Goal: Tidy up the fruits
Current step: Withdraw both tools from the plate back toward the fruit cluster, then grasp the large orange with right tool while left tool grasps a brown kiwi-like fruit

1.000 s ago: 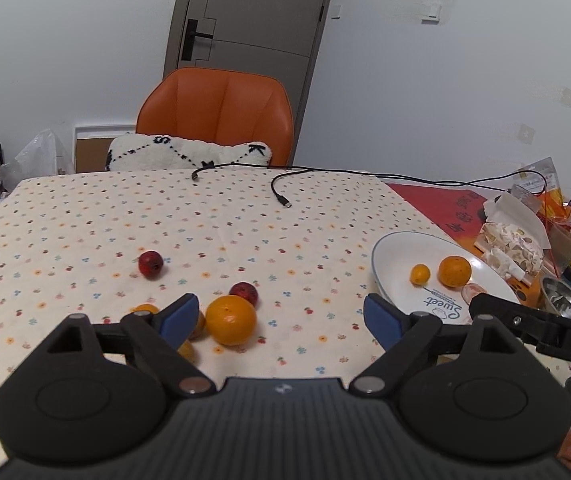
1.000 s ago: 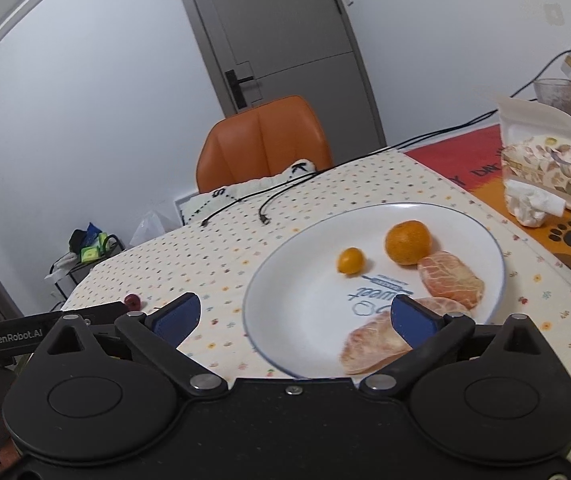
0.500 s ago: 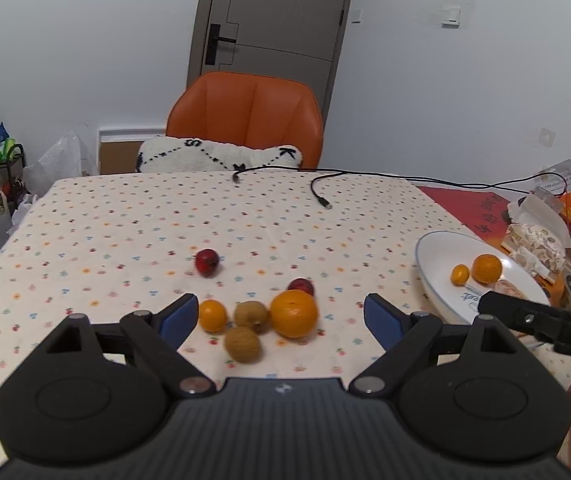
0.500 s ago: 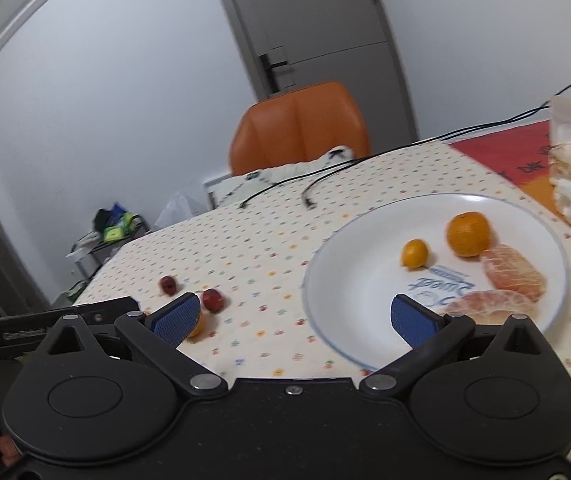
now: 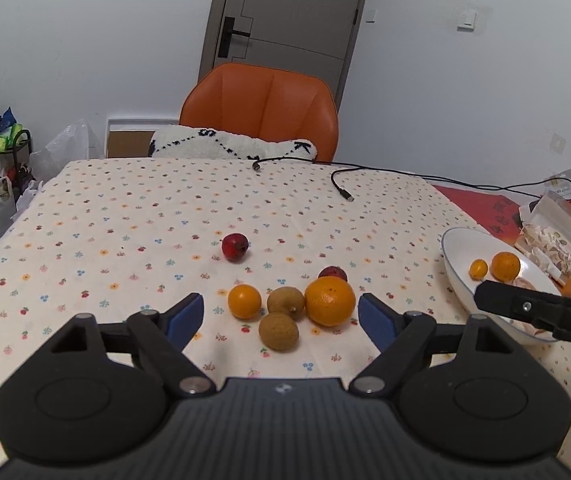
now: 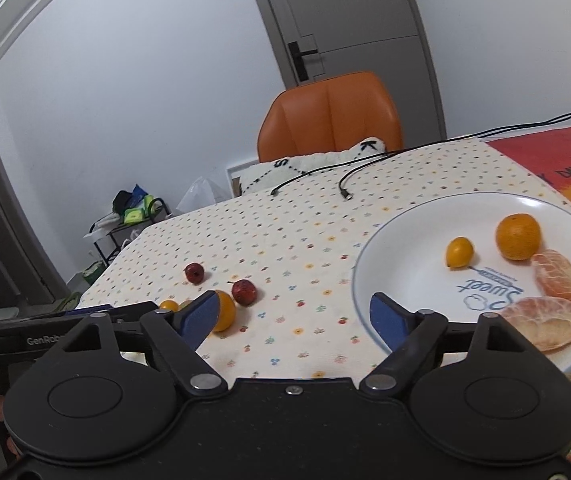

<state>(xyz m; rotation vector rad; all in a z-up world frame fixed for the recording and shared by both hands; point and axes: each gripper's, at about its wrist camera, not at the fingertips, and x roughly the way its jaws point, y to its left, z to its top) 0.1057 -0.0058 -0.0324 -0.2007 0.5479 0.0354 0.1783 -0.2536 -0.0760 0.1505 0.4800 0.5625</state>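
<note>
Both the left gripper [image 5: 281,316] and right gripper [image 6: 294,314] stand open and empty above the dotted tablecloth [image 5: 125,220]; the round white plate [image 6: 397,240] sits near the right edge.

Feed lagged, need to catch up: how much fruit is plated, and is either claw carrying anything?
Done: the plate holds a kumquat, an orange and two peeled segments.

In hand: nothing; left claw and right claw are open.

Left: six fruits on the tablecloth, including the large orange.
</note>
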